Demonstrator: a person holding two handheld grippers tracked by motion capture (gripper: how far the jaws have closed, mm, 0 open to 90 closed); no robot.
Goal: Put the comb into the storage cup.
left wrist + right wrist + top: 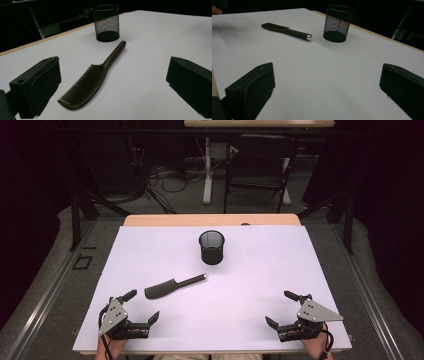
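One dark brown plastic comb with a long round handle [174, 286] lies flat on the white tabletop [260, 270] in front of you, and one black wire-mesh cup [211, 247] stands upright beyond it. That makes two things on the sheet, and two tools in your hands.

Your left tool [139, 307] rests at the near left of the tabletop, released, its two black jaws standing wide with nothing between them. The comb lies just ahead of it and slightly to its right, apart from both jaws. In the left gripper view, the comb [92, 80] runs straight away from the tool: the toothed end is nearest, and the handle points on towards the mesh cup [106, 22], its tip stopping short of the cup's base. Its teeth face the tool's left jaw.

Your right tool [286, 308] rests at the near right, likewise released and holding nothing. The comb is well apart from it, far off to its left. From the right gripper view, the comb [285, 30] lies crosswise, with its silvery handle tip nearest the cup [338, 22].

In the high view, the comb's long axis slants across the tabletop, toothed end lower left, handle end upper right.
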